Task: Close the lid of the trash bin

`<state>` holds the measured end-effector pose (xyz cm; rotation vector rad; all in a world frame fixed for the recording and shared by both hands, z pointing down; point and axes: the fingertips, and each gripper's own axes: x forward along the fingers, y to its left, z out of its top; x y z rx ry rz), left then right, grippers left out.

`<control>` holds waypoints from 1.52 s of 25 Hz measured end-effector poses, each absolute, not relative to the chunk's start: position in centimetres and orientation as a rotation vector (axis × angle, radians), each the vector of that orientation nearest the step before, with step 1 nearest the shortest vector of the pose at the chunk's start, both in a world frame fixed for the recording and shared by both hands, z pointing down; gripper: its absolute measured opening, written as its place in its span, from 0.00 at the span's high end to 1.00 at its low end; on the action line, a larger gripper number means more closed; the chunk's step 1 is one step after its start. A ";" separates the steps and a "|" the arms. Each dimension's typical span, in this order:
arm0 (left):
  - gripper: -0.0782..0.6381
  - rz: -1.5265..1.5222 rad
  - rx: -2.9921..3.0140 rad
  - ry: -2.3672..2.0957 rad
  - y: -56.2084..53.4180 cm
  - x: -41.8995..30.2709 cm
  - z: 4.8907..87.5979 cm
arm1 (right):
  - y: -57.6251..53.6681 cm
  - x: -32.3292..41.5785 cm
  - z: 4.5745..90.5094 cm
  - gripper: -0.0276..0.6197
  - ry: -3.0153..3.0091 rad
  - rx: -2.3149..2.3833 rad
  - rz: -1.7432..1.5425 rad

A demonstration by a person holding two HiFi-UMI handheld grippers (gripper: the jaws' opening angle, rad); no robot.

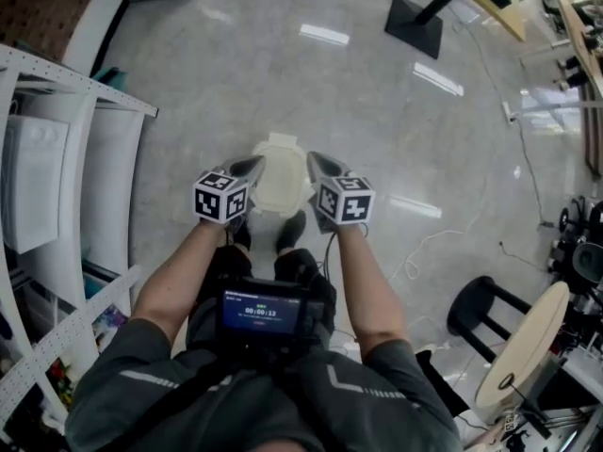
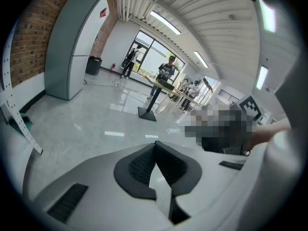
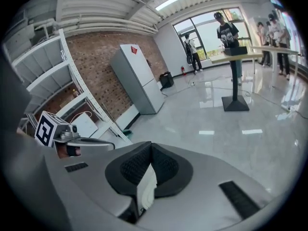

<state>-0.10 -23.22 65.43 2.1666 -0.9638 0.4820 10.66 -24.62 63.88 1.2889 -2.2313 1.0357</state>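
Note:
In the head view a cream trash bin (image 1: 281, 172) stands on the grey floor just beyond the person's feet, its pale top facing up. It sits between my two grippers. My left gripper (image 1: 260, 163) is at the bin's left edge and my right gripper (image 1: 312, 157) at its right edge, both pointing away from the person. In the left gripper view the left gripper (image 2: 155, 143) has its dark pads meeting at the tip, and a pale sliver shows in the gap below. The right gripper (image 3: 150, 144) looks the same, with a cream strip under the touching pads.
White shelving (image 1: 57, 158) runs along the left. A black stand base (image 1: 415, 22) is farther out on the floor. A black stool (image 1: 485, 309), a round wooden tabletop (image 1: 528, 347) and loose cables (image 1: 424, 252) crowd the right. A grey cabinet (image 2: 72, 47) and several people stand far off.

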 end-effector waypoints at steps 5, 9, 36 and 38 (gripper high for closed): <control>0.90 0.376 2.260 -1.012 -25.9 -1.1 58.4 | -26.5 10.4 56.8 0.94 -2.360 1.322 0.914; 0.90 0.321 2.344 -1.054 -27.5 -2.3 53.2 | -26.9 10.2 52.4 0.94 -2.424 1.338 0.837; 0.90 0.088 2.715 -1.162 -28.2 -5.2 31.2 | -26.9 11.2 30.4 0.95 -2.679 1.488 0.432; 0.90 0.084 2.722 -1.163 -28.2 -5.1 30.9 | -26.8 11.3 30.1 0.95 -2.678 1.491 0.432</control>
